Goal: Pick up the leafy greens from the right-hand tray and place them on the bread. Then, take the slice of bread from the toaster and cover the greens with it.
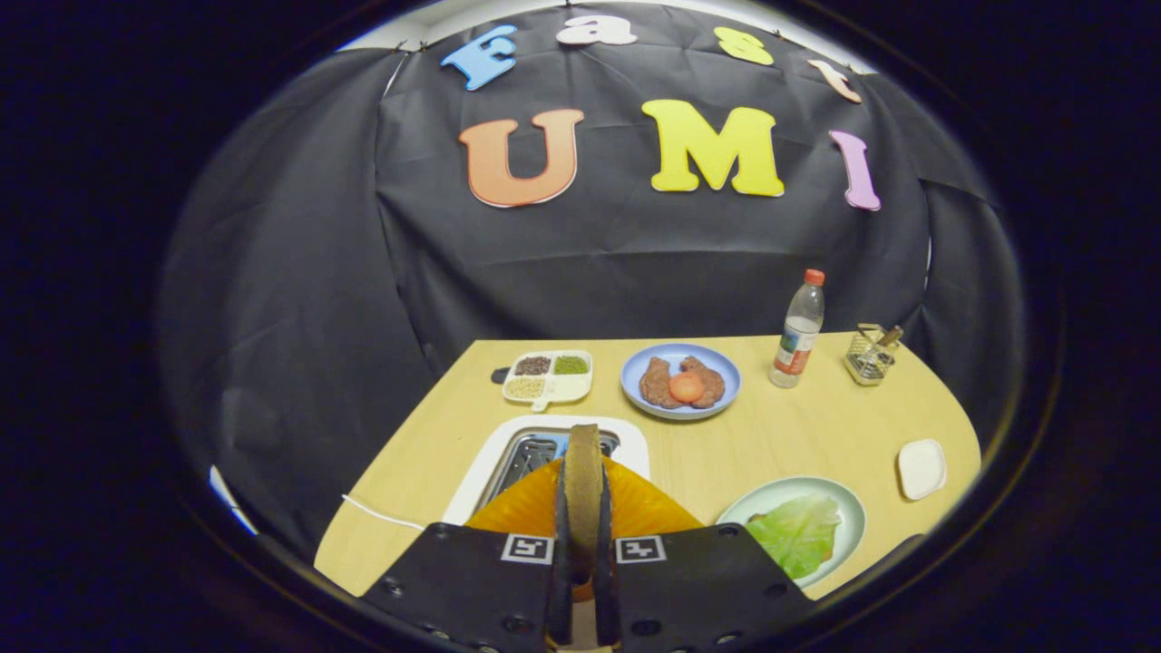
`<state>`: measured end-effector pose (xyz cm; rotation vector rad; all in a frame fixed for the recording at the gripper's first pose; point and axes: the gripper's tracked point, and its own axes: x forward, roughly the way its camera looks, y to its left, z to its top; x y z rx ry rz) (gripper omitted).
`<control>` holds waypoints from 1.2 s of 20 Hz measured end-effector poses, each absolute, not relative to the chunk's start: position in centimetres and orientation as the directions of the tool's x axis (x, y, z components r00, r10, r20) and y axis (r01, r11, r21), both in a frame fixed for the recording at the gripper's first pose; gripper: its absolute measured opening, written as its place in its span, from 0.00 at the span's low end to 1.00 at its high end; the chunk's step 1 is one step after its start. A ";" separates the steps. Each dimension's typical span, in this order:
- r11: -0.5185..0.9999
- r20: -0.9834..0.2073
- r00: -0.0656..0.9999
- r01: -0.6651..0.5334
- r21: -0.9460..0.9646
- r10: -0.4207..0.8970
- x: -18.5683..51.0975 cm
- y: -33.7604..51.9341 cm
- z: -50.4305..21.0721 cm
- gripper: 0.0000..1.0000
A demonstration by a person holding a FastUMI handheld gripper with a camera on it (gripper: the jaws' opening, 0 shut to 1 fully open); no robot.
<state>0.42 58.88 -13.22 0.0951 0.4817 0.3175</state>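
My gripper [583,481] is shut on a slice of bread [583,446], which stands edge-on and upright between the two black fingers [560,535]. The slice is held just above the white toaster [481,481], whose metal slots show beyond the fingers. An orange fan-shaped part sits behind the fingers and hides the toaster's near side. To the right of the fingers, a leaf of greens [798,533] lies flat on a pale green plate [848,508]. A sliver of something orange-brown peeks out under the leaf's near edge.
Beyond the toaster stand a compartment tray of beans [549,376] and a blue plate [721,363] with two meat patties and a tomato slice. Further right are a bottle [798,331], a wire basket [871,355] and a small white dish [921,469]. A white cable [381,515] trails left.
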 end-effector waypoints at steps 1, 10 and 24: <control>0.938 -0.417 0.841 -0.297 0.177 0.345 0.1 58.5 -11.7 0.10; 0.885 -0.258 0.853 -0.399 0.239 0.454 -1.5 47.6 -0.3 0.10; 0.851 -0.476 0.707 -0.411 0.328 0.524 0.4 36.9 -14.9 0.10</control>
